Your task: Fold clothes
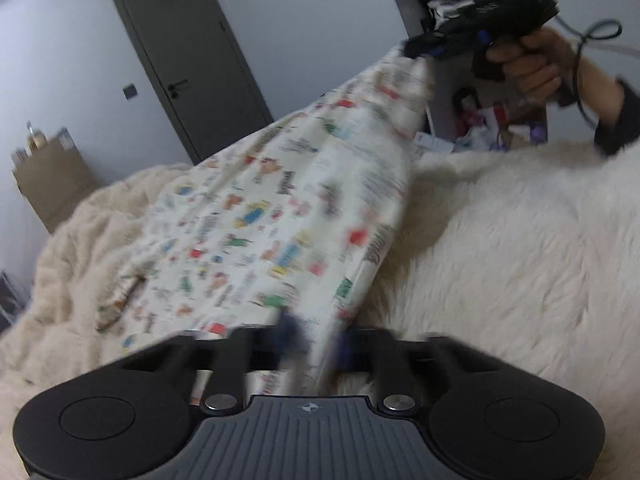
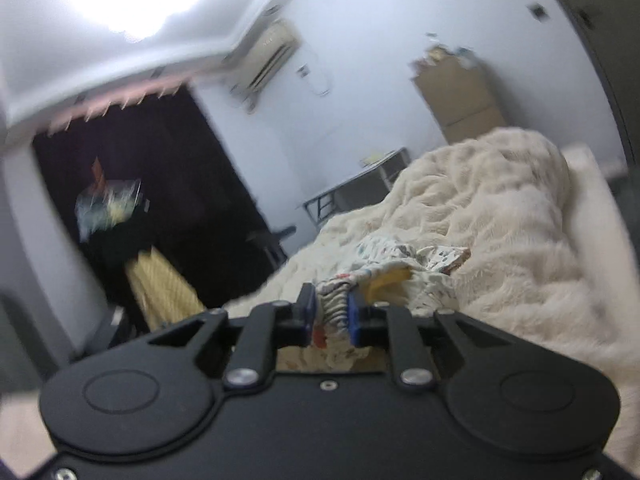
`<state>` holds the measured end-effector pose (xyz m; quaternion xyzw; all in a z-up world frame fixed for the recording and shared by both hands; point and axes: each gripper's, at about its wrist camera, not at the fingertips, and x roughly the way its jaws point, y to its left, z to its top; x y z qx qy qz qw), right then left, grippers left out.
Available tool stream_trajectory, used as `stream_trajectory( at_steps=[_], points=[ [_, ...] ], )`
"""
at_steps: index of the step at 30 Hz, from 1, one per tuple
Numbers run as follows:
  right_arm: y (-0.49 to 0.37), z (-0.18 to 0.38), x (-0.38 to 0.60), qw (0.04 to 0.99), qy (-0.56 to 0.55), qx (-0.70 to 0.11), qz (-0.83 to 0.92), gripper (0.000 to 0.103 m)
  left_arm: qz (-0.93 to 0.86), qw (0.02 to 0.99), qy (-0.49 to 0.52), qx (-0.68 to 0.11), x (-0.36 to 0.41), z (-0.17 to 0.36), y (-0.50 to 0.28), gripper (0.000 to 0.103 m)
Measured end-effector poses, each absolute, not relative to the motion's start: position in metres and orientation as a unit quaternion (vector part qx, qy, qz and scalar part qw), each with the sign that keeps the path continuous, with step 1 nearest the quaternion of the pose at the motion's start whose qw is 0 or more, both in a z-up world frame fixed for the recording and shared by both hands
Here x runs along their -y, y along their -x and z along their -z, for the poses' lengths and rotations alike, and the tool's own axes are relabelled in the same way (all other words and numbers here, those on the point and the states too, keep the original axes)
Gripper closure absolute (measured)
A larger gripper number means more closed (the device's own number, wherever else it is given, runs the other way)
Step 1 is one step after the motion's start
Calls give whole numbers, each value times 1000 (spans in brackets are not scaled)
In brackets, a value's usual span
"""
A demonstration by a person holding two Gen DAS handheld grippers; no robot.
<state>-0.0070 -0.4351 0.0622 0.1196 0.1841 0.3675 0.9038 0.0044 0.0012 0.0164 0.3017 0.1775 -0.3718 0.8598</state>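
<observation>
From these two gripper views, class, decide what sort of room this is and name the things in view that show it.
Most likely a bedroom in a home. A bed under a fluffy cream blanket fills much of both views, an air conditioner hangs high on the wall, and there is a plain grey door.

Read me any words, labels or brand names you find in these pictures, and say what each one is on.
No text can be read.
Printed cloth: cartoon-style print with lettering, blurred by motion.
Air conditioner: dark mark on its front, too blurred.
Boxes on the shelf: too small and blurred.
</observation>
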Motion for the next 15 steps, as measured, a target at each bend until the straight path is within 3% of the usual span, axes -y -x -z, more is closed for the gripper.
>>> stream_trajectory(
  at_steps=[4, 8, 10, 11, 13, 15],
  points=[
    [24, -45, 407, 892, 30, -250, -376, 82, 396, 851, -301, -170, -20, -27, 3, 100],
    [37, -50, 391, 885, 82, -227, -398, 67, 426, 839, -287, -181, -34, -35, 4, 100],
    [34, -59, 393, 890, 70, -207, -401, 51, 447, 836, -248, -198, -46, -40, -3, 89],
    [27, -64, 394, 893, 60, -205, -397, 48, 449, 837, -239, -202, -48, -41, -2, 83],
    [12, -73, 396, 899, 41, -205, -386, 44, 456, 840, -187, -227, -62, -47, -13, 60],
    [-12, -77, 394, 904, 25, -217, -369, 42, 450, 848, -157, -232, -71, -53, -21, 48]
  ],
)
